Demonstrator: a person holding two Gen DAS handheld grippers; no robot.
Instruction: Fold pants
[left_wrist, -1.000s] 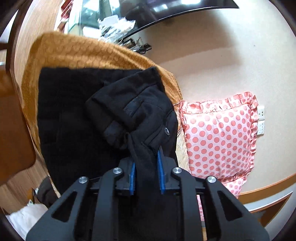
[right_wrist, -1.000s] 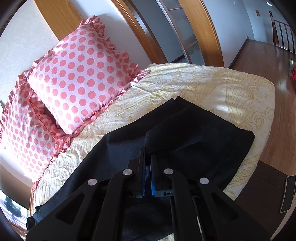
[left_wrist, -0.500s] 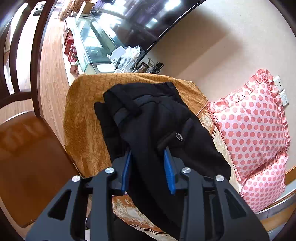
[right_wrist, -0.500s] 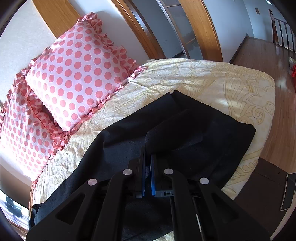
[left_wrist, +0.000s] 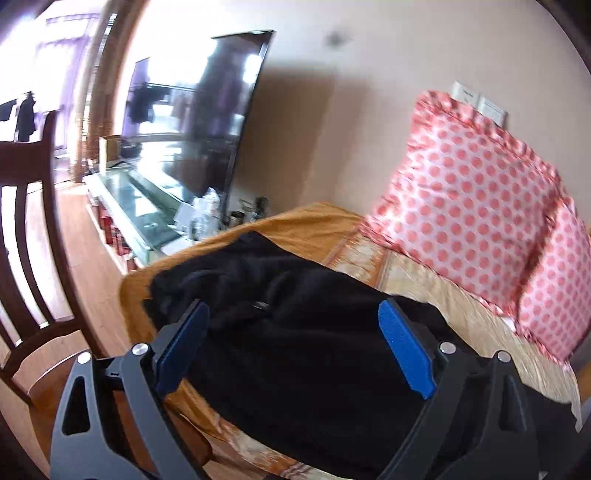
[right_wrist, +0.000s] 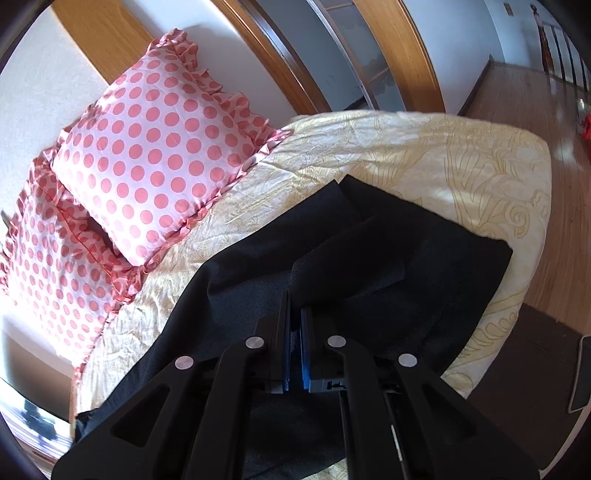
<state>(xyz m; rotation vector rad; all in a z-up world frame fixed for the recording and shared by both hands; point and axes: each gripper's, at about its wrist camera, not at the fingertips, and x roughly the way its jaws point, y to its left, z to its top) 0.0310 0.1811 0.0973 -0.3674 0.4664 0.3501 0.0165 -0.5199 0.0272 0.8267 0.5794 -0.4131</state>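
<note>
Black pants (left_wrist: 295, 350) lie in a rumpled heap at the near end of the bed, a small metal button showing on top. My left gripper (left_wrist: 291, 310) hovers over the heap, its jaws opening wide and its blue pads (left_wrist: 402, 347) clear of the cloth. In the right wrist view the legs of the pants (right_wrist: 406, 258) stretch flat across the cream bedcover (right_wrist: 443, 155). My right gripper (right_wrist: 294, 306) is shut on a raised fold of that black cloth.
Two pink polka-dot pillows (right_wrist: 159, 155) lean against the wall at the head of the bed. A dark wooden chair (left_wrist: 22, 258) stands at the left, with a glass cabinet (left_wrist: 140, 206) and a large TV (left_wrist: 199, 110) behind. Wooden floor (right_wrist: 535, 92) runs past the bed's far side.
My left gripper let go of the pants, opened wide, rose and rolled, so its view now looks across the bed. The released cloth lies heaped. My right gripper stayed still, shut on the fold.
</note>
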